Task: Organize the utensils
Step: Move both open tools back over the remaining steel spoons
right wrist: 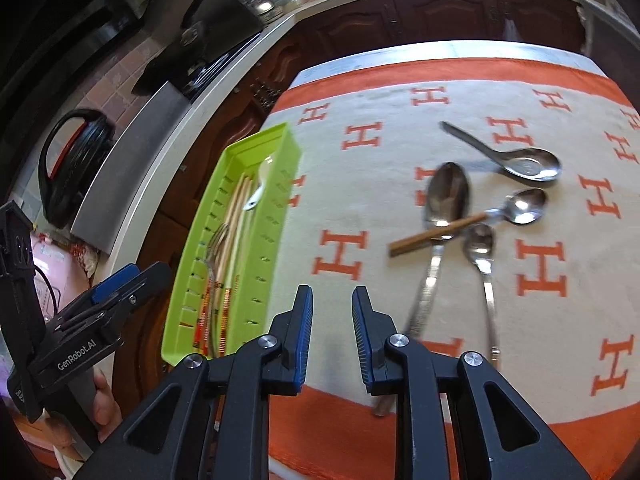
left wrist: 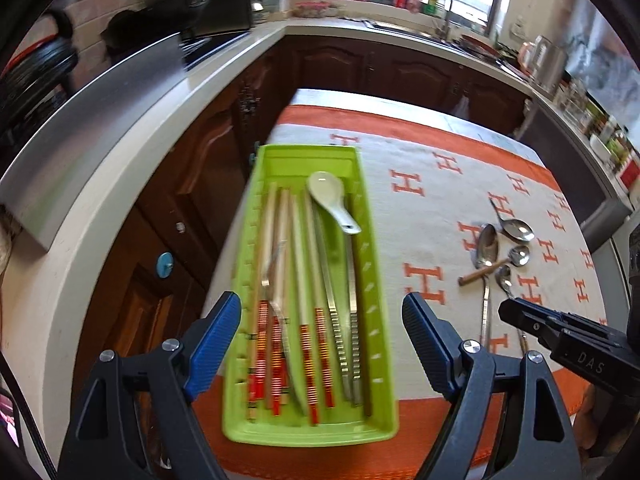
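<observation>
A lime-green tray (left wrist: 308,432) lies at the cloth's left edge. It holds several chopsticks (left wrist: 308,320), a fork (left wrist: 274,280), metal tongs (left wrist: 346,340) and a white ceramic spoon (left wrist: 330,196). My left gripper (left wrist: 320,312) hangs over the tray's near end, jaws wide open and empty. Several metal spoons lie to the right on the cloth: a large spoon (right wrist: 448,192), a short deep one (right wrist: 532,164), a wood-handled one (right wrist: 524,204) and a small one (right wrist: 480,240). My right gripper (right wrist: 332,300) hovers near their handles, jaws a little apart, with nothing between them.
An orange-and-white H-patterned cloth (right wrist: 360,240) covers the table. Dark wooden cabinets (left wrist: 192,184) and a pale counter (left wrist: 132,168) run past its left and far sides. A black cooker (right wrist: 76,160) stands on the counter. A hand (right wrist: 106,400) holds the left gripper (right wrist: 136,274).
</observation>
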`<state>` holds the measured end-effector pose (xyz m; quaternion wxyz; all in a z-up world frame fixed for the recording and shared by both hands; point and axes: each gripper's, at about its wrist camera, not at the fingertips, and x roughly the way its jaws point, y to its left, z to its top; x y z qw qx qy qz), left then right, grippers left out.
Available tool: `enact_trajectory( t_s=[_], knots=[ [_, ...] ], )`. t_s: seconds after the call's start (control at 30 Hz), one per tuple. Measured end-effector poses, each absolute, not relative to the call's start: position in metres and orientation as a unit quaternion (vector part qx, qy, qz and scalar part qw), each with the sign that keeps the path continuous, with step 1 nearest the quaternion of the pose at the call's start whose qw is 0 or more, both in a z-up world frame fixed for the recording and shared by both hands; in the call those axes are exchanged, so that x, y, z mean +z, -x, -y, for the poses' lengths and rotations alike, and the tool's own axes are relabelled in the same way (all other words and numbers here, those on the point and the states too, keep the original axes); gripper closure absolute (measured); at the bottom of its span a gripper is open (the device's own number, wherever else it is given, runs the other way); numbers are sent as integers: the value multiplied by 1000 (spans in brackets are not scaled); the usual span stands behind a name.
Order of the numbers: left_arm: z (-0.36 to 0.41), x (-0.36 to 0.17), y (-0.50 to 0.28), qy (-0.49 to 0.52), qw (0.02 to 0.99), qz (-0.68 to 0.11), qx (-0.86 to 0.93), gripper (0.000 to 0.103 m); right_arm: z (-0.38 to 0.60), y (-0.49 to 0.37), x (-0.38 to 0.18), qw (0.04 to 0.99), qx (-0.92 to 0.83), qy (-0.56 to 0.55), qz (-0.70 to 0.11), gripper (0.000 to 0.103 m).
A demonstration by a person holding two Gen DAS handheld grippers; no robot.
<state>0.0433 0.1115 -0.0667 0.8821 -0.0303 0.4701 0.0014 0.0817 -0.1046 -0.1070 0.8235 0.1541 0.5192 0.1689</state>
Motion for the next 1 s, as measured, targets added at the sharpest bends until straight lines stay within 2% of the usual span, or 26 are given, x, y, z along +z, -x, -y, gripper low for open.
enact_trajectory(
  t_s=[0.5, 0.77, 1.0],
  knots=[
    [21, -98, -97, -65, 852, -510, -99, 21, 261, -104, -150, 813, 87, -263, -512, 81],
    [62, -124, -116, -101, 833, -530, -125, 21, 287, -130, -173, 802, 86, -303, -507, 81],
    [60, -131, -124, -88, 827, -543, -121, 21, 281, -165, -188, 809, 81, -293, -503, 81]
  ],
)
